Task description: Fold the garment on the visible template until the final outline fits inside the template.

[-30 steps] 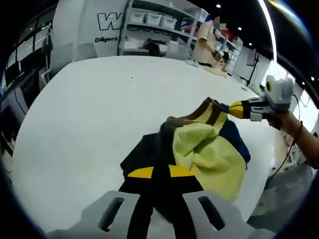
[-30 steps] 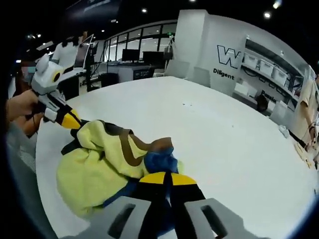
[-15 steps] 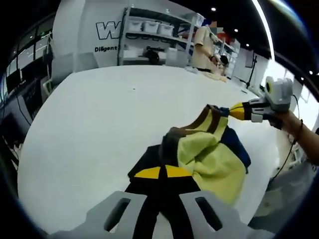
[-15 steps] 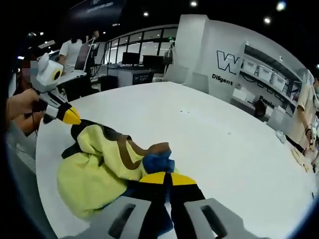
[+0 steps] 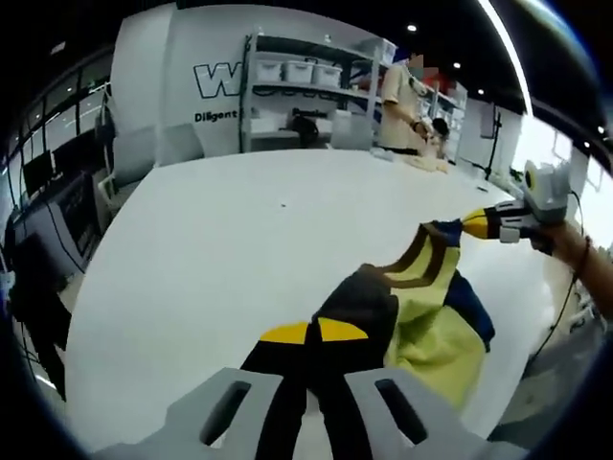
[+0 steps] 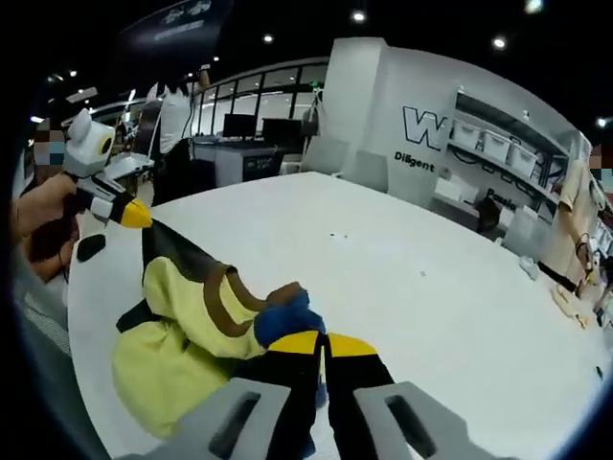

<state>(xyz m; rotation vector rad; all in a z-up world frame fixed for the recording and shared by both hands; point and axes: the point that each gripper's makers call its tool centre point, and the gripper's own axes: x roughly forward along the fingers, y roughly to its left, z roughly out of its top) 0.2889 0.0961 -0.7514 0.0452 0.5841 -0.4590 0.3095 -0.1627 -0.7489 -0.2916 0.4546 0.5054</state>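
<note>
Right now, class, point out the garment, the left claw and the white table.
garment [image 6: 177, 331], right gripper view, on its yellow body.
left claw [image 6: 137, 217], right gripper view, at its yellow tips.
white table [image 5: 220, 240], left gripper view, on bare top.

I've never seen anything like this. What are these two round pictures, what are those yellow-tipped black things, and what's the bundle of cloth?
There is no robot here: a person holds a two-jaw gripper in each hand, and a fisheye camera rides on each one. One picture looks along the left gripper, the other along the right gripper. Each also catches the other tool at its edge, held in the person's hand. Both grippers are shut on a garment of yellow, brown, blue and black cloth. It is bunched, partly lifted between them, over a large white table. Shelves and a person stand behind.
</note>
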